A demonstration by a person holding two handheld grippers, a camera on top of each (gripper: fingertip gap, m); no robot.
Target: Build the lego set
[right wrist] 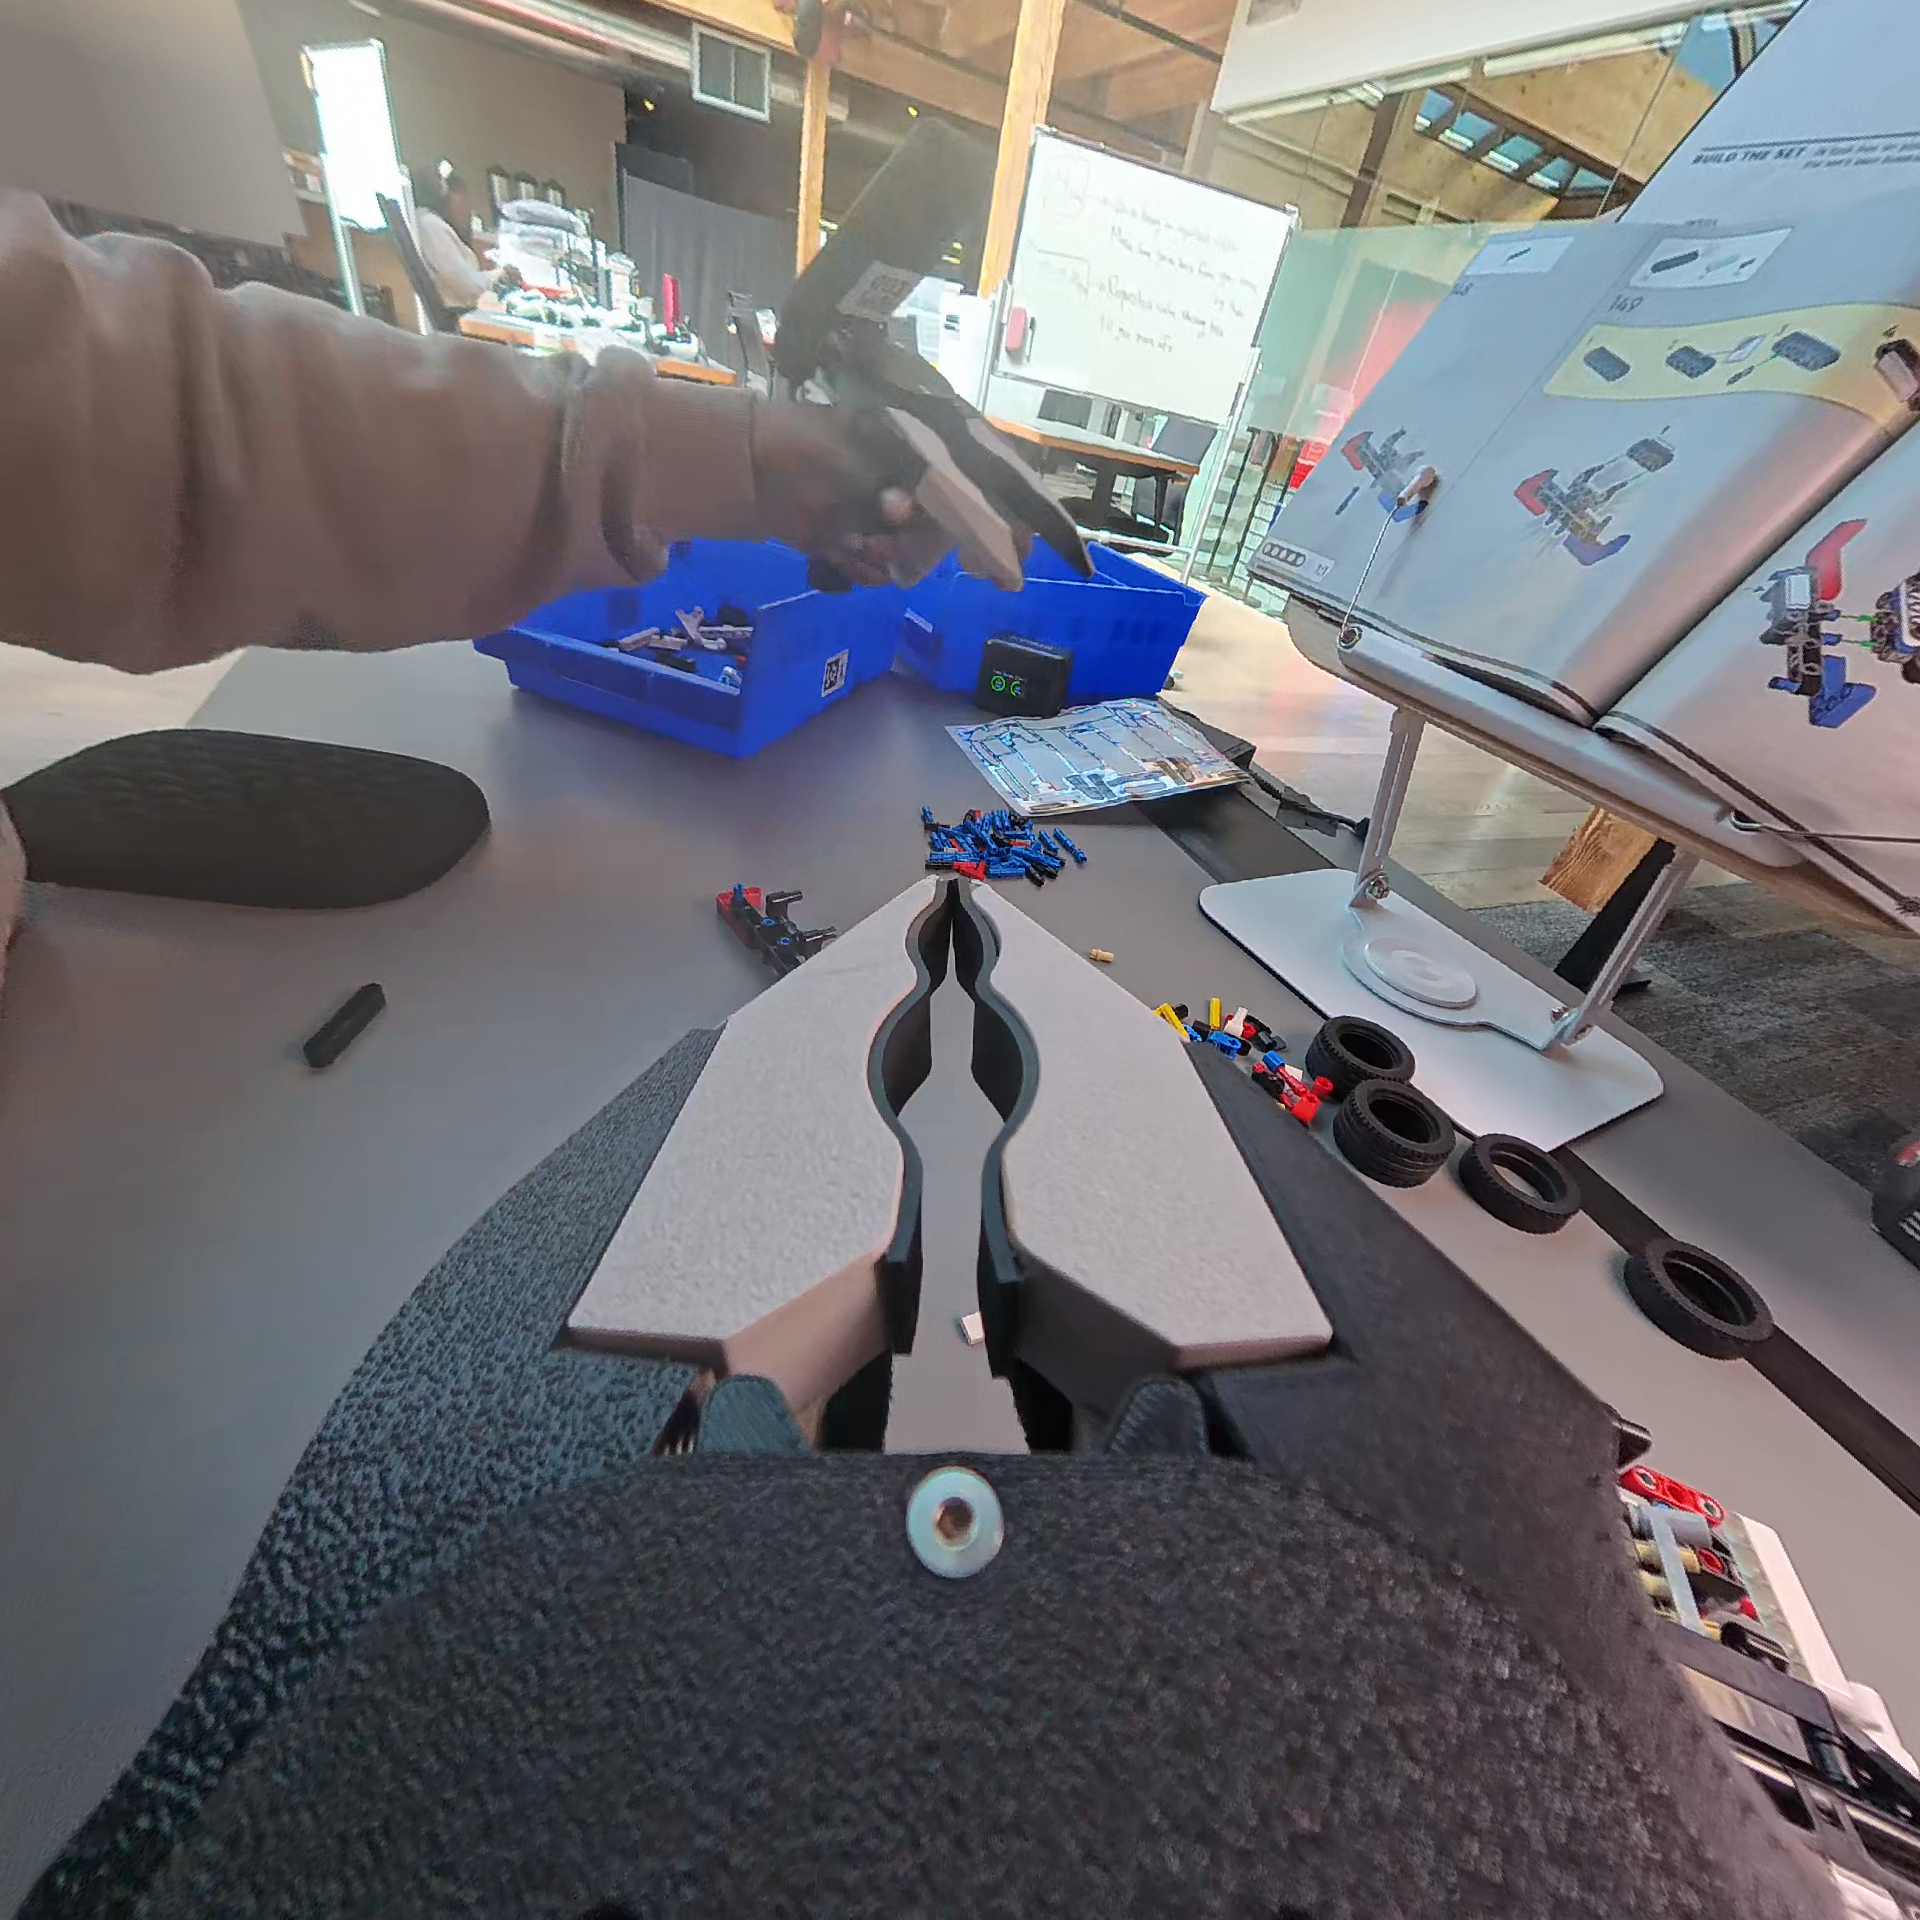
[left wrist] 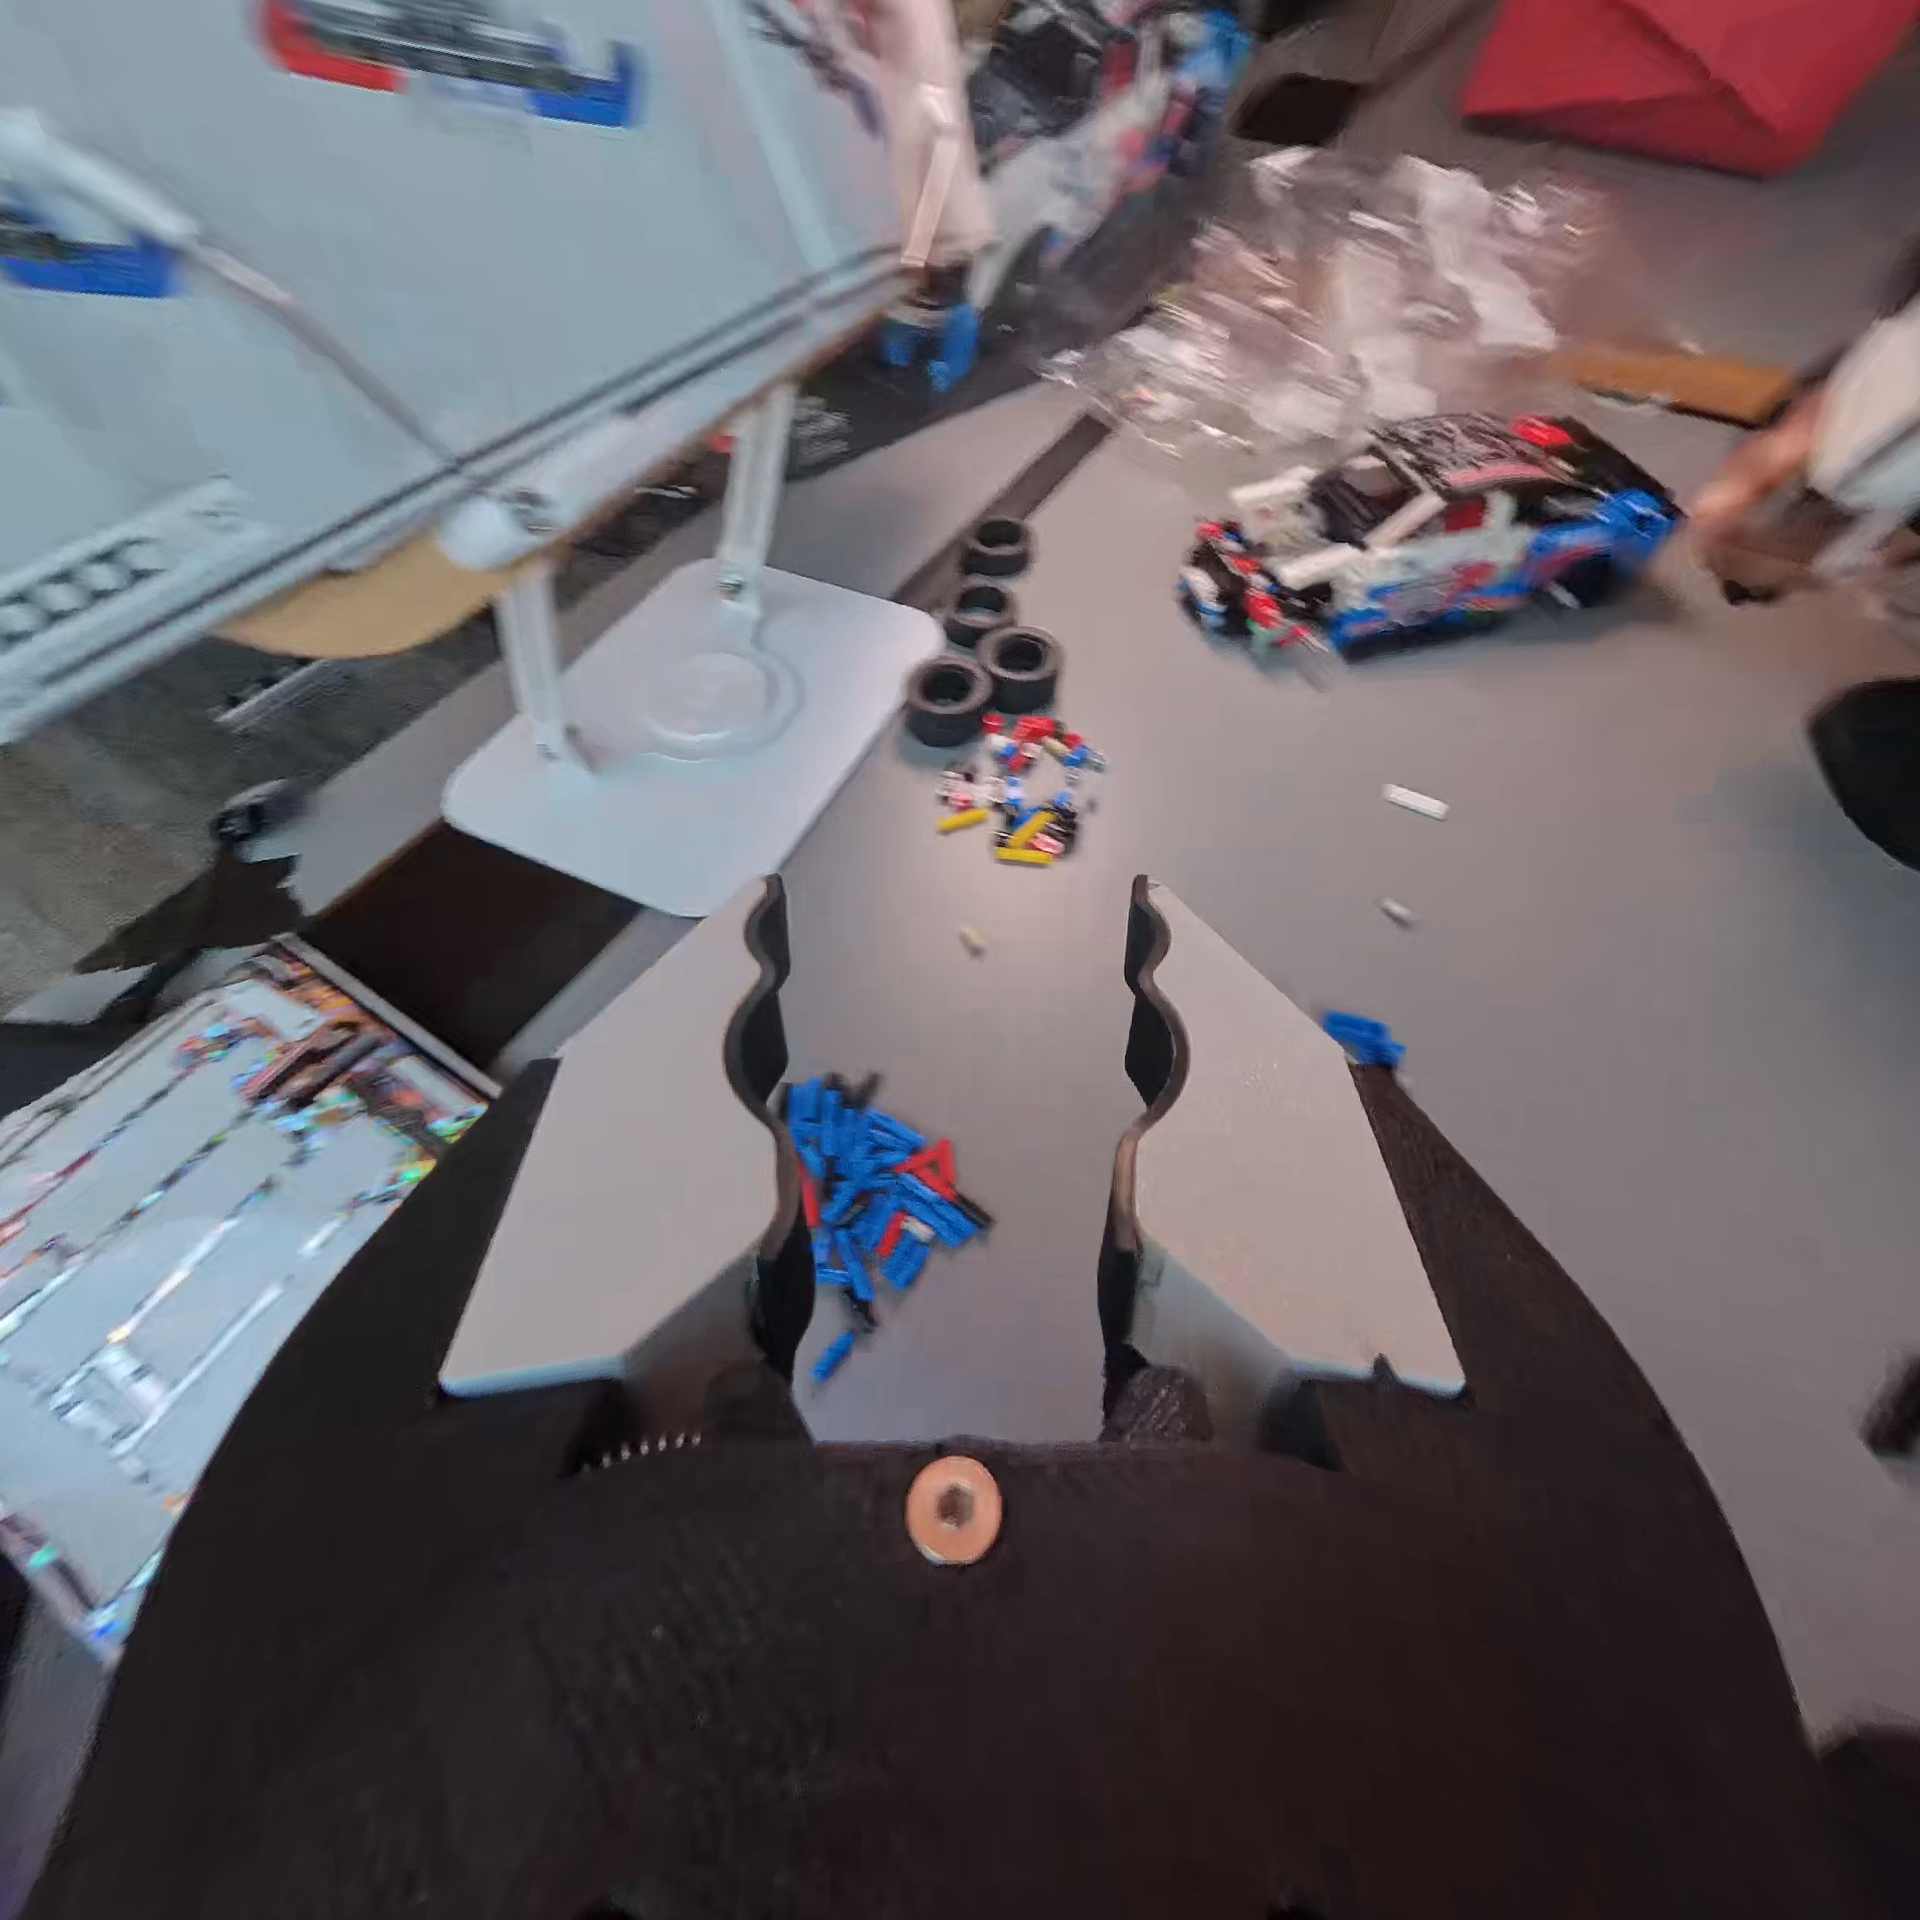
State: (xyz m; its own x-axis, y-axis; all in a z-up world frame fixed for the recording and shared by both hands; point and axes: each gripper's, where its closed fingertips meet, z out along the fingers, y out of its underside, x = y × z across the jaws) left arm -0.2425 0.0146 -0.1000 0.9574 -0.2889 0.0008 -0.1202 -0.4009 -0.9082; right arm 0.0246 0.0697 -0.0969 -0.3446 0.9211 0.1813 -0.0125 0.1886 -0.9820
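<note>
Fingers of the left gripper (left wrist: 956,904) stand wide apart over the grey counter (left wrist: 1558,935), with nothing between them; a heap of blue pins (left wrist: 873,1184) lies on the counter low in the gap, close to the left-hand finger. Ahead, mid-frame, sit a small pile of mixed pieces (left wrist: 1023,790) and four black tyres (left wrist: 987,634) bunched just beyond it, right beside the white base of a book stand (left wrist: 686,748). The counter's edge runs diagonally behind that base, from lower left to upper centre. The part-built car (left wrist: 1423,540) rests at right of centre, well apart from the piles, with crumpled clear bags (left wrist: 1351,281) behind it. Bare counter stretches between the car and the fingers, broken only by a few stray bits.

In the right wrist view, the right gripper (right wrist: 951,888) has its fingers together at the tips, clamping nothing visible. The blue pins (right wrist: 997,842) lie just past the tips, a red-and-black sub-assembly (right wrist: 769,920) to their left, and a lone black beam (right wrist: 343,1023) farther left on open counter. Tyres (right wrist: 1392,1127) line the right-hand edge by the stand (right wrist: 1434,977), which carries the open manual (right wrist: 1621,436). Two blue bins (right wrist: 717,644) sit at the far side, beneath the blurred left gripper (right wrist: 997,540). A sticker sheet (right wrist: 1091,753) lies beside them.
</note>
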